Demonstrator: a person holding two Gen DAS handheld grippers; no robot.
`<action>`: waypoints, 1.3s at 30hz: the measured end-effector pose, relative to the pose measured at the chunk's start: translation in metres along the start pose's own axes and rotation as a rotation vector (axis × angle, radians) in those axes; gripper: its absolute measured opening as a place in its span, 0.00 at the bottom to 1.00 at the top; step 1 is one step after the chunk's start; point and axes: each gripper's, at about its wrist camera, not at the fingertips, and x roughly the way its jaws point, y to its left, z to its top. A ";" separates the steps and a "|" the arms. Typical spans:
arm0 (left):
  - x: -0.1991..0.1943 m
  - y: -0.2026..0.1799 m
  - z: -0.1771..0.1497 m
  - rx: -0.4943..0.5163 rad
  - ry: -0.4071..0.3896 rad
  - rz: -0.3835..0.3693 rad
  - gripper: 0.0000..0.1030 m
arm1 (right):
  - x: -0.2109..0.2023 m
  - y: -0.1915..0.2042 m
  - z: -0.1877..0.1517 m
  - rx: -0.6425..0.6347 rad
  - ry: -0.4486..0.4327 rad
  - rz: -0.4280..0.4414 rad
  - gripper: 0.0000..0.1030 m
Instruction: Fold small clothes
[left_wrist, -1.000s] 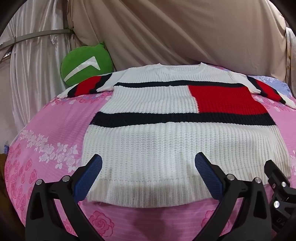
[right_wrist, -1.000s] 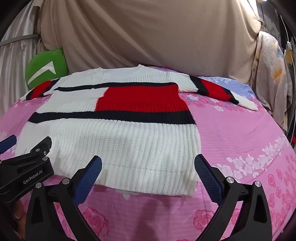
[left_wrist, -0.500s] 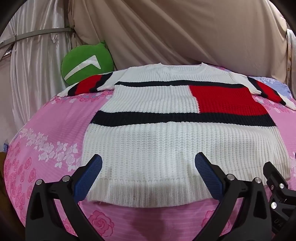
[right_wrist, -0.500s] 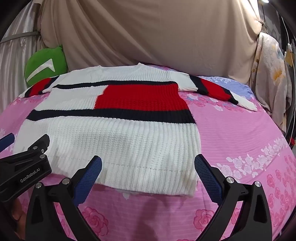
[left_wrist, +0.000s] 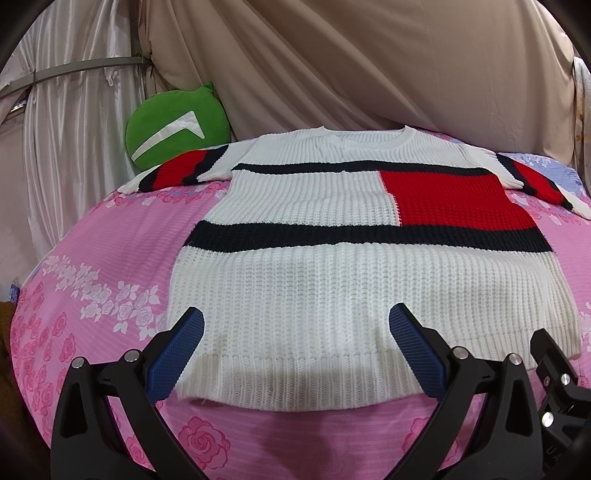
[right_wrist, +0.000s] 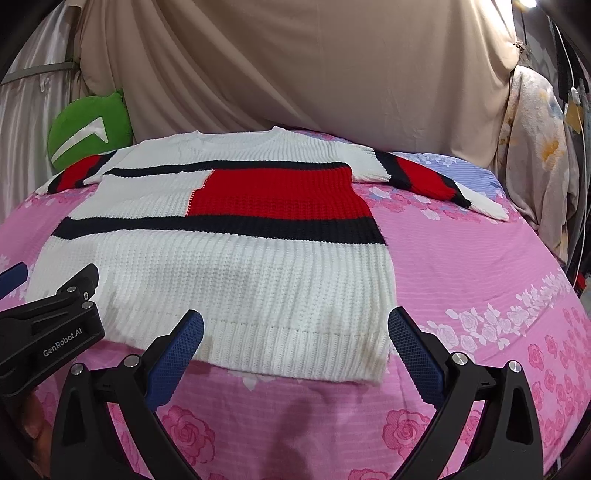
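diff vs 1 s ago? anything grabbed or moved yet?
Nothing grabbed. Both views drifted slightly: the sweater sits marginally nearer in each, so both grippers eased forward a touch toward its hem. The left gripper and the right gripper stay open and empty. The sweater stays flat, sleeves spread, on the pink sheet; the green cushion has not moved.

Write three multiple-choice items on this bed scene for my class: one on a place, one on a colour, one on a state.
1. Where is the green cushion? A beside the sweater's sleeve end B on the hem C under the left gripper
2. Which colour is the big block on the sweater? A green B red C yellow
3. How is the right gripper? A open B shut on the hem C shut on a sleeve

Answers: 1 A, it sits by the striped cuff; 2 B, the chest block is red; 3 A, its fingers stand wide apart.
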 end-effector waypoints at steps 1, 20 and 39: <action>-0.001 -0.002 -0.001 0.004 0.008 -0.002 0.95 | -0.003 0.001 -0.002 -0.006 -0.003 -0.004 0.95; -0.010 -0.021 -0.012 0.083 0.069 0.013 0.95 | -0.009 -0.015 -0.011 0.045 0.056 0.041 0.95; -0.009 -0.024 -0.014 0.082 0.067 0.019 0.95 | -0.014 -0.004 -0.013 -0.002 0.017 0.001 0.95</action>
